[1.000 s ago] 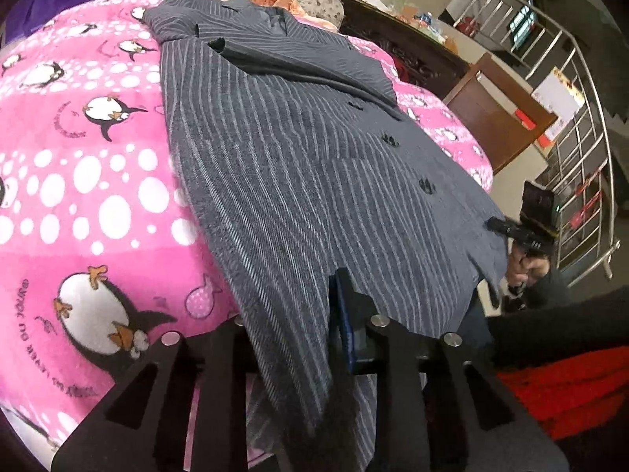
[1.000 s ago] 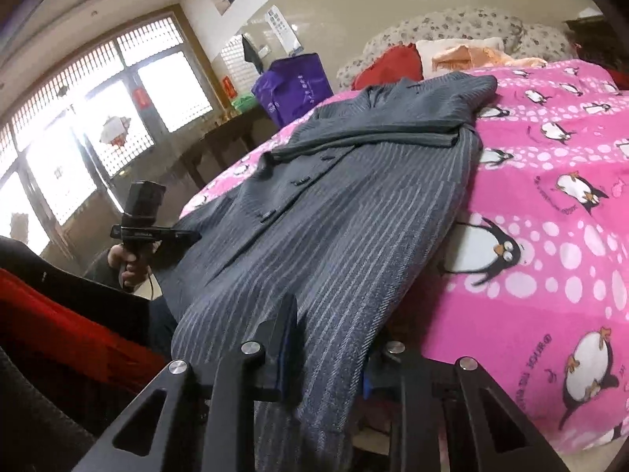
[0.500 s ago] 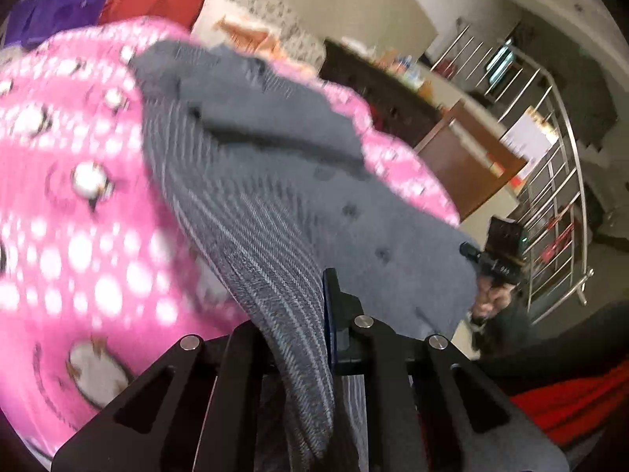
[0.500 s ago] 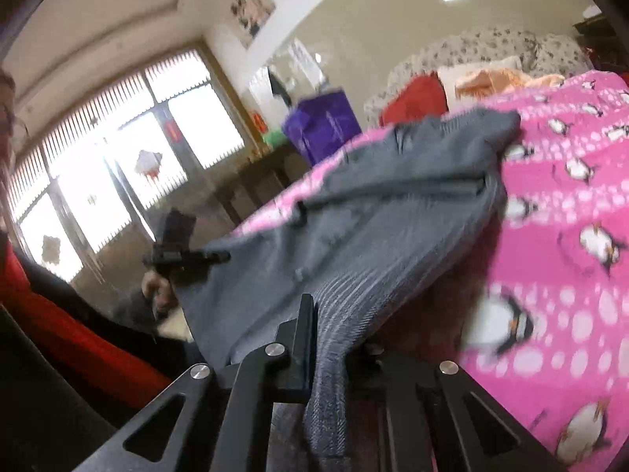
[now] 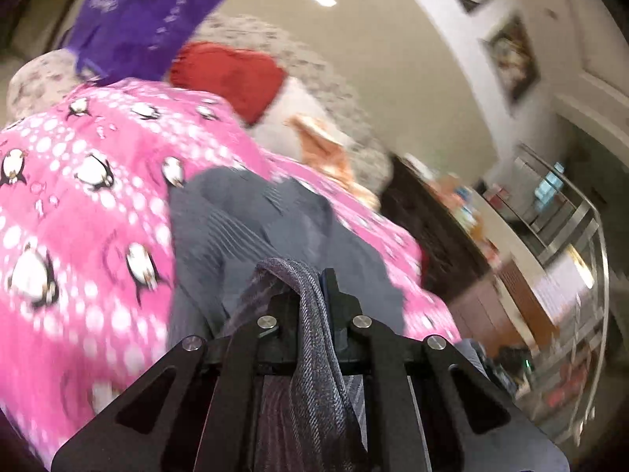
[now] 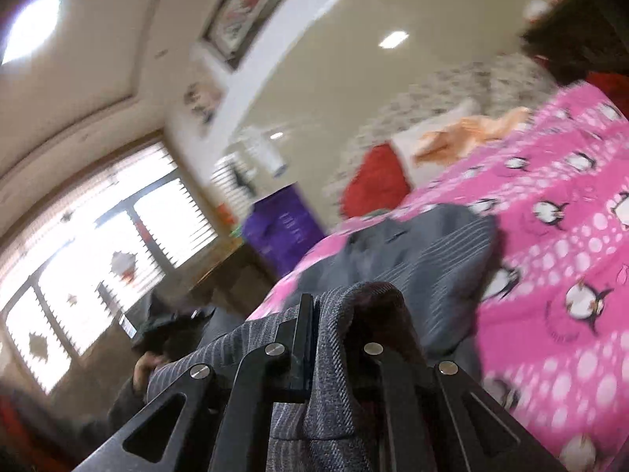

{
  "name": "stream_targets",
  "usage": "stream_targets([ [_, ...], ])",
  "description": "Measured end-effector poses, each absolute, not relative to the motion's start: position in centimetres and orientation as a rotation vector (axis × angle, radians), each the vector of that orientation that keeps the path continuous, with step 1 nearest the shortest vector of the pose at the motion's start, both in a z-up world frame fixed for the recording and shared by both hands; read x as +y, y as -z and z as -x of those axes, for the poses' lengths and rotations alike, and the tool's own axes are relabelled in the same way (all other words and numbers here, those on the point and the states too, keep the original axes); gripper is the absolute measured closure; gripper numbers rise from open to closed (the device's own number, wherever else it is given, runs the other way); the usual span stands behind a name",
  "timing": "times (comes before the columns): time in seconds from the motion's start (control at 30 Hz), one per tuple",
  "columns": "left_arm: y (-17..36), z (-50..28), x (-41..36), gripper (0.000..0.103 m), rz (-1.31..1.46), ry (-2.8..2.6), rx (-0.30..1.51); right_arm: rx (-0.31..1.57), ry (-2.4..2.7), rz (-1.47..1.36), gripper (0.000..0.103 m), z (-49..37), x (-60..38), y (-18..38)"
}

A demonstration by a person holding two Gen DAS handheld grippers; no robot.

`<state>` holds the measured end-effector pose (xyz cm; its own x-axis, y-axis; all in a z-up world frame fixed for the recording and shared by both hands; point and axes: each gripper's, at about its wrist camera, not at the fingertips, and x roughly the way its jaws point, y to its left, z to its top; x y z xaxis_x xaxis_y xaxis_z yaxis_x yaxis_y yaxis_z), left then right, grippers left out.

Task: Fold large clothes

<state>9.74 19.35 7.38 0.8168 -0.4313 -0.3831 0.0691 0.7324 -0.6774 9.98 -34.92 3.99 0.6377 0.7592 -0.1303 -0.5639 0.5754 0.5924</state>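
Item: grey pinstriped coat [image 5: 243,228], hem end lifted off the pink penguin blanket [image 5: 90,212] on the bed.

We hold the left tool [image 5: 310,295] and right tool [image 6: 326,314] each clamped on a hem fold; collar end lies on the blanket. We judge: keep both level, carry hem toward collar, edges matched.

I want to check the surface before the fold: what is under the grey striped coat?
The grey striped coat lies on a pink penguin blanket, which shows around it. Whatever lies directly beneath the coat is covered, and so is whatever the blanket covers.
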Motion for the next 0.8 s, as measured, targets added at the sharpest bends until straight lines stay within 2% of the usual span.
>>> stream_targets([
  [0.17,-5.8,-18.1,20.8,0.096,0.696,0.13,0.626,0.486,-0.599,-0.64,0.095,-18.6,-35.3,-3.6],
  [0.23,-5.1,-21.1,20.8,0.096,0.643,0.07,0.659,0.523,-0.54,-0.586,0.095,-21.7,-34.5,-3.6],
  [0.33,-4.3,-24.2,19.3,0.095,0.448,0.023,0.664,0.577,-0.452,-0.477,0.095,-25.8,-33.1,-3.3],
  [0.47,-0.8,-27.2,17.6,0.092,0.199,-0.012,0.699,0.673,-0.356,-0.368,0.095,-29.7,-31.8,-0.7],
  [0.57,0.7,-27.1,17.3,0.09,0.139,-0.01,0.711,0.672,-0.394,-0.431,0.09,-30.7,-32.7,0.8],
  [0.63,0.3,-26.7,17.7,0.085,0.164,0.0,0.733,0.681,-0.437,-0.504,0.081,-30.4,-33.9,0.6],
  [0.67,0.1,-26.6,18.0,0.077,0.178,0.01,0.765,0.683,-0.463,-0.543,0.074,-29.7,-34.4,0.3],
  [0.7,-0.1,-26.4,18.2,0.048,0.174,-0.005,0.788,0.683,-0.488,-0.576,0.068,-28.9,-34.9,-0.1],
  [0.73,-0.5,-25.5,18.9,0.034,0.166,-0.041,0.79,0.677,-0.505,-0.601,0.066,-27.9,-35.5,-0.7],
  [0.77,-0.9,-24.4,19.3,0.024,0.167,-0.057,0.774,0.665,-0.511,-0.606,0.065,-26.7,-35.9,-1.5],
  [0.8,-1.1,-23.4,19.8,0.024,0.172,-0.066,0.765,0.649,-0.516,-0.601,0.064,-25.4,-36.2,-2.3],
])
